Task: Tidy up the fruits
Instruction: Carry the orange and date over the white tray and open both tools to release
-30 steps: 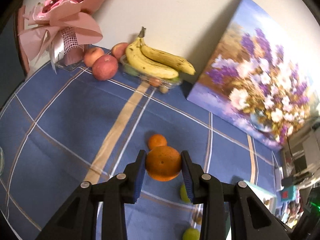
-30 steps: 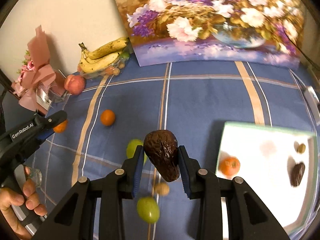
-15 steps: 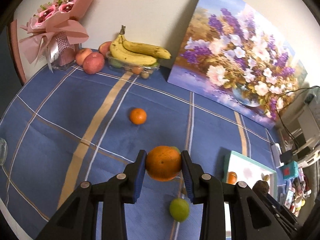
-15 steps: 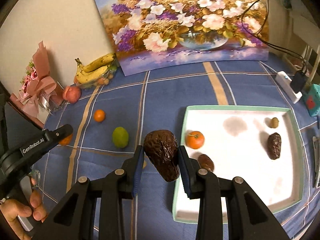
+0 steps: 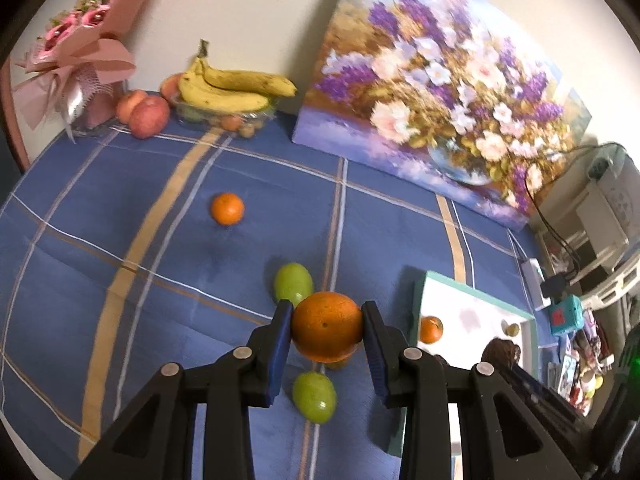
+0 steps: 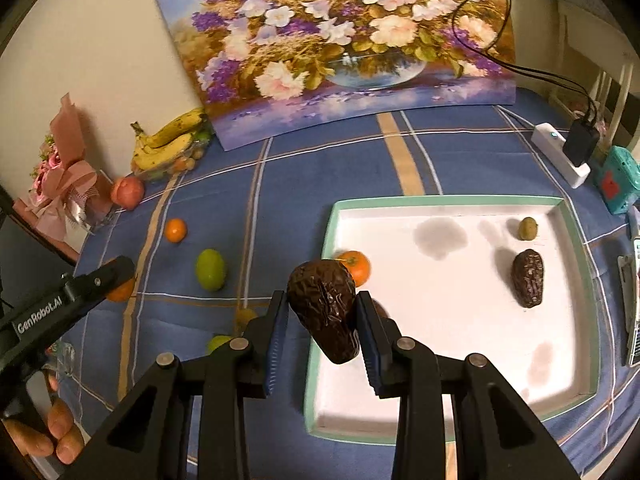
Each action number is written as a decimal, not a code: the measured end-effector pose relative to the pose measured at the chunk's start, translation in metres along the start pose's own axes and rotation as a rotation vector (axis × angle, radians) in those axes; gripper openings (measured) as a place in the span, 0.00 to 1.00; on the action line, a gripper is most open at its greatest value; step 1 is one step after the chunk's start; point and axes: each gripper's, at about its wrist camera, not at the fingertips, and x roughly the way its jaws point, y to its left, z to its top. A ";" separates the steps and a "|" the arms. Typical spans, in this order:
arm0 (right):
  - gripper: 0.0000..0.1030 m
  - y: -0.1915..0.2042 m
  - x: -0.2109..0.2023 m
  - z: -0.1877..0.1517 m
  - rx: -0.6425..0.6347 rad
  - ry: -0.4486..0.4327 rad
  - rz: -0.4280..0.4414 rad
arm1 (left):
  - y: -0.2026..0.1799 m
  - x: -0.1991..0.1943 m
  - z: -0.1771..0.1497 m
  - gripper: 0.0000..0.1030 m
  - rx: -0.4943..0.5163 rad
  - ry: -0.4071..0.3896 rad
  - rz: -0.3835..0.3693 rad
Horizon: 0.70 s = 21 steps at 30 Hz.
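Between the blue pads of the left tongs (image 5: 326, 330): an orange (image 5: 327, 327), pinched on both sides and held above the blue plaid cloth (image 5: 100, 216) of the counter. Below & around it on the cloth: two green fruits, one just behind the left pad (image 5: 293, 283), one under the tongs (image 5: 314, 397); a small tangerine (image 5: 227, 208) lies further off, toward the counter's back edge. Right tongs (image 6: 322, 324): pads pressed onto a dark, wrinkled, avocado-shaped fruit (image 6: 325, 309), tilted, hanging over the left rim of the white tray (image 6: 452, 201) w/ teal border. Inside tray: a tangerine (image 6: 354, 266) at the left wall, just behind the held fruit; a second dark wrinkled fruit (image 6: 528, 278) & a small brownish-green fruit (image 6: 527, 228) toward the right wall. Tray sits near the counter's right-front portion. Back-left corner of counter: bananas (image 5: 228, 88) on a clear container, red apples (image 5: 149, 117), pink wrapped bouquet (image 5: 78, 60). Flower painting (image 6: 340, 40) leans on the wall along the back edge. Right-wrist view, lower left: a hand (image 6: 56, 428) gripping the left tongs' handle.
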 end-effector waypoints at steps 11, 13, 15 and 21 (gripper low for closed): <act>0.35 -0.078 -0.006 0.005 0.162 -0.006 -0.189 | -0.066 0.029 -0.036 0.36 0.174 0.120 -0.051; 0.35 -0.091 -0.009 0.005 0.192 -0.008 -0.199 | -0.078 0.032 -0.044 0.36 0.212 0.136 -0.056; 0.35 -0.101 -0.013 0.004 0.218 -0.013 -0.205 | -0.092 0.036 -0.053 0.36 0.252 0.158 -0.067; 0.35 -0.119 -0.030 0.001 0.246 -0.046 -0.245 | -0.123 0.042 -0.074 0.36 0.355 0.195 -0.072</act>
